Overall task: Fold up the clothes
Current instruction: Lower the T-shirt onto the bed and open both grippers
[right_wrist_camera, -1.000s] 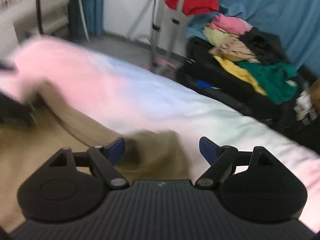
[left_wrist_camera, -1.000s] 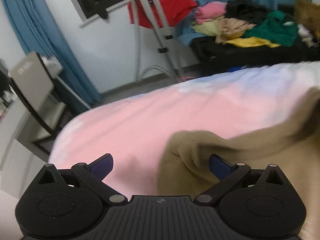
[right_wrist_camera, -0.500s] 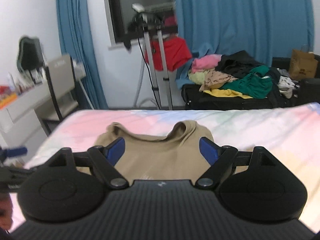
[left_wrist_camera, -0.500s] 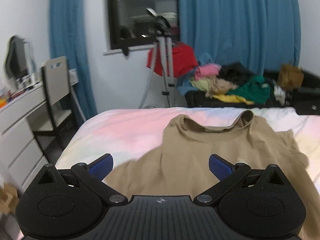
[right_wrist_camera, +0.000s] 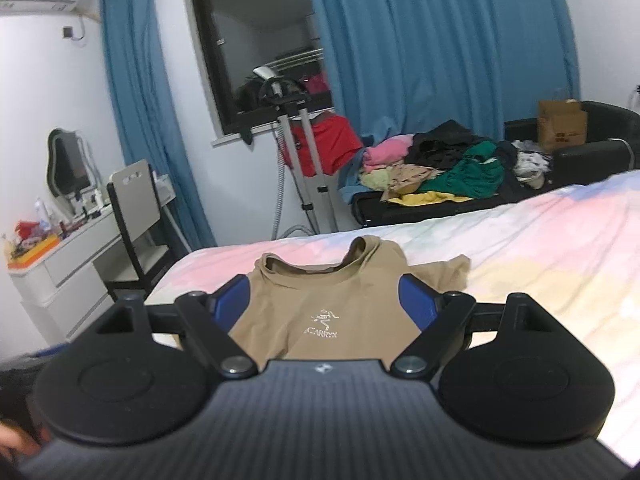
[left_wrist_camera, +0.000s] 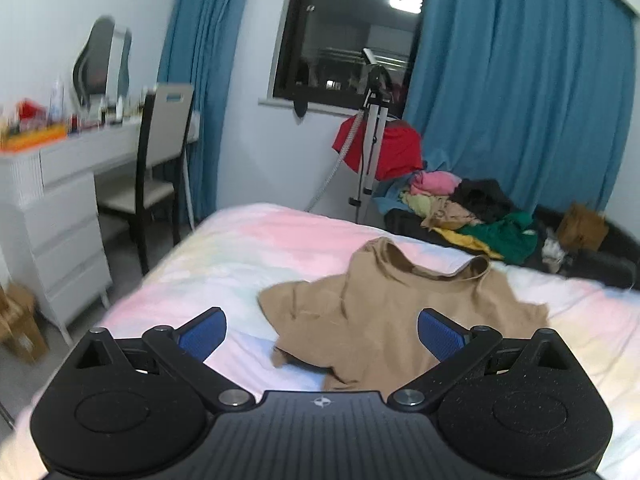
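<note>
The left gripper (left_wrist_camera: 322, 330) and right gripper (right_wrist_camera: 323, 299) both have blue ribbed fingers (left_wrist_camera: 200, 332) spread wide, grasping nothing, on black matte linkages. Beyond them a tan T-shirt (right_wrist_camera: 320, 308) lies on the bed (right_wrist_camera: 540, 248), soft and wrinkled, collar away, one sleeve crumpled. Pale chest print shows a skeletal creature above partly readable letters, "CARRYX". The sheet is pastel pink, yellow and blue.

1. Lying rumpled on pastel bed sheet (left_wrist_camera: 248, 248): tan T-shirt (left_wrist_camera: 384, 312), collar toward far edge.
2. Hovering above, blue pads (left_wrist_camera: 200, 332) spread wide, gripping nothing: left gripper (left_wrist_camera: 320, 330).
3. Sitting beyond bed: clothes pile (left_wrist_camera: 472, 212).
</note>
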`<action>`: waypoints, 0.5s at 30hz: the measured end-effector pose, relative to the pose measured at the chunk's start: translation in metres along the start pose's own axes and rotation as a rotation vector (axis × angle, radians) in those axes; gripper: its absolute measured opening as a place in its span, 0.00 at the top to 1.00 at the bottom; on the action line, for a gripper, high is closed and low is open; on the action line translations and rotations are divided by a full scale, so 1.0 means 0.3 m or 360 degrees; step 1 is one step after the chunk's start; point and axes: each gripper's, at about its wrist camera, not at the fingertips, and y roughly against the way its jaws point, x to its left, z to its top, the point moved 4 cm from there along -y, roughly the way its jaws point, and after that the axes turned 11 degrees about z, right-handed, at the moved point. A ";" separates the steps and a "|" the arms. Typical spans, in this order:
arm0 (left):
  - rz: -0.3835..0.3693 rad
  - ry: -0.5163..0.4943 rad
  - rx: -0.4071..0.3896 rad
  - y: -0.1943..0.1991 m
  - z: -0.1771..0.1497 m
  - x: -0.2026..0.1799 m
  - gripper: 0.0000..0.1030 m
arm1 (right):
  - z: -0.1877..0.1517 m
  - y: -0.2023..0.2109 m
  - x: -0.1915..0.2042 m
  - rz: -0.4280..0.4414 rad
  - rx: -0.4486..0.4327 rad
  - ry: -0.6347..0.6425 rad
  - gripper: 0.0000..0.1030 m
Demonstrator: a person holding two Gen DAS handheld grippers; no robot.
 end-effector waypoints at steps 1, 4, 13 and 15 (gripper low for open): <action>0.0009 -0.0003 0.0000 0.004 -0.004 -0.004 0.00 | -0.007 0.015 0.005 0.0006 0.0011 -0.0029 0.20; 0.0036 -0.0019 0.0001 0.003 -0.035 -0.009 0.00 | -0.058 0.043 0.018 0.0029 -0.0004 -0.0020 0.20; 0.0067 0.0086 0.0105 -0.124 -0.116 -0.027 0.00 | -0.251 0.051 -0.032 0.0041 -0.0162 0.0078 0.20; 0.0083 0.0113 0.0142 -0.174 -0.147 -0.025 0.00 | -0.266 0.048 -0.061 0.0044 -0.0168 0.0047 0.20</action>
